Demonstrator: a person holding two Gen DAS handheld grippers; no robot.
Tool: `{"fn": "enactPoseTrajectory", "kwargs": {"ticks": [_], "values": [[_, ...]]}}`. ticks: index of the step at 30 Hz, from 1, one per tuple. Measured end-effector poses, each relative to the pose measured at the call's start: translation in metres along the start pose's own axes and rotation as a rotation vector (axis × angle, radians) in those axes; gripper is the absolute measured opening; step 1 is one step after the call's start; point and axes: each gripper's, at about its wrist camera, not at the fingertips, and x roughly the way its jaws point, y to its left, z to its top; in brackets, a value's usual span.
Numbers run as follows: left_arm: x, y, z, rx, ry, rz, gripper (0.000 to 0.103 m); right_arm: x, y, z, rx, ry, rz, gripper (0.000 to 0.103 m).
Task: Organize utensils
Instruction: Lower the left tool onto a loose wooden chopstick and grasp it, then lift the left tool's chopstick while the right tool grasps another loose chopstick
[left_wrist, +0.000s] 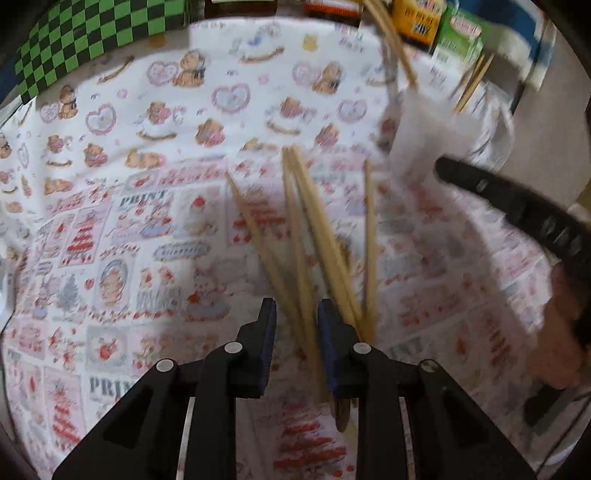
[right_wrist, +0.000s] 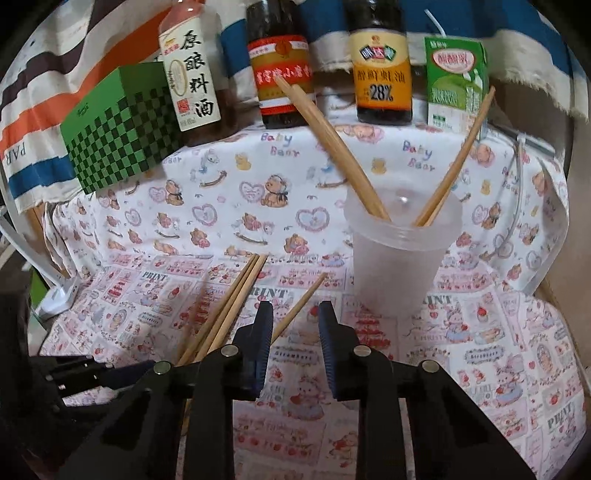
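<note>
On the printed cloth (left_wrist: 110, 155), chopsticks (left_wrist: 295, 229) run between the left gripper (left_wrist: 296, 314)'s narrowed fingers (left_wrist: 267, 325), grip unclear.

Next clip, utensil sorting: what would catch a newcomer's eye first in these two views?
Probably the frosted plastic cup standing right of centre on the teddy-bear tablecloth, with chopsticks in the cup leaning out both ways. Next, the loose chopsticks fanned on the cloth ahead of the left gripper. Behind stand a row of sauce bottles and a green checkered box.
</note>
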Motion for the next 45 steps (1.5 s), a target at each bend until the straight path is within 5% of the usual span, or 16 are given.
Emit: {"fn": "enactPoseTrajectory", "kwargs": {"ticks": [5, 9, 14, 20, 30, 35, 39, 45], "values": [[-0.001, 0.0, -0.001, 0.015, -0.006, 0.016, 0.021, 0.002, -0.004, 0.0, 0.015, 0.012, -0.022, 0.027], [-0.009, 0.007, 0.002, -0.015, -0.047, -0.004, 0.006, 0.003, -0.001, -0.001, 0.008, 0.015, -0.029, 0.027], [-0.084, 0.016, 0.006, -0.008, -0.385, 0.028, 0.006, 0.001, 0.003, -0.002, 0.005, 0.018, -0.006, 0.027], [-0.131, 0.04, 0.001, -0.086, -0.625, 0.038, 0.006, 0.009, 0.013, -0.007, -0.031, 0.05, -0.005, 0.027], [-0.155, 0.055, -0.007, -0.127, -0.765, 0.102, 0.006, 0.016, -0.015, -0.004, 0.156, 0.13, 0.079, 0.027], [-0.155, 0.073, -0.005, -0.19, -0.762, 0.122, 0.006, 0.042, -0.013, 0.011, 0.244, 0.298, 0.088, 0.027], [-0.16, 0.089, -0.008, -0.246, -0.788, 0.081, 0.006, 0.057, -0.006, 0.025, 0.269, 0.292, 0.01, 0.027], [-0.158, 0.095, -0.009, -0.264, -0.803, 0.124, 0.006, 0.105, -0.009, 0.028, 0.353, 0.394, -0.1, 0.019]]}}
